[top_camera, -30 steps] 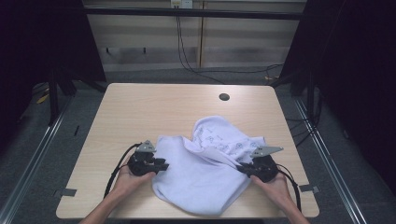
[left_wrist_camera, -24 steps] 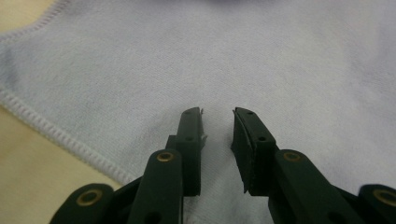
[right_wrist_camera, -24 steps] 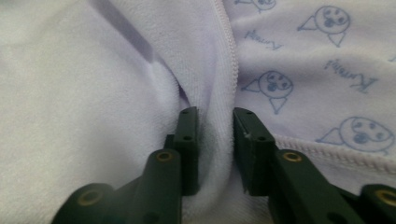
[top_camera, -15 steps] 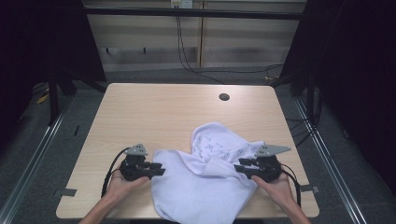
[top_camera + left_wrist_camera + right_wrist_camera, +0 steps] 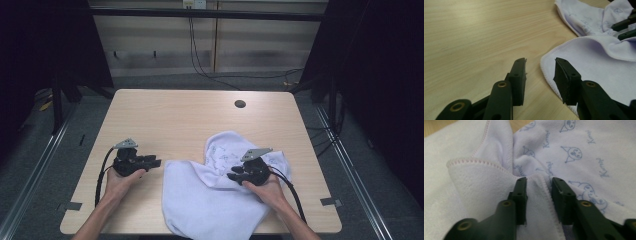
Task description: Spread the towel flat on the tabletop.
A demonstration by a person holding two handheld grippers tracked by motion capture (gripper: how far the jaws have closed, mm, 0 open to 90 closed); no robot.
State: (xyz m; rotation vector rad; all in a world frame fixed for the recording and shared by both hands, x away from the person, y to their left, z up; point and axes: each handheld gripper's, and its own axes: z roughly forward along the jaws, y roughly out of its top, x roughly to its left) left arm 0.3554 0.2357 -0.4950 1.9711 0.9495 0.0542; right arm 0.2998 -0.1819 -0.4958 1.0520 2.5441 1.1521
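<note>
Between the right gripper's [image 5: 538, 182] part-open jaws we have a towel [image 5: 210, 200] fold; left gripper [image 5: 540, 63], opening, sits empty just off the hem — close squarely before pulling.

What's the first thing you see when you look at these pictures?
A crumpled white towel with small blue cartoon prints lies at the near edge of the wooden table. The right gripper sits on it, a stitched fold between its jaws. The left gripper rests on bare wood beside the towel's hem, jaws apart.
</note>
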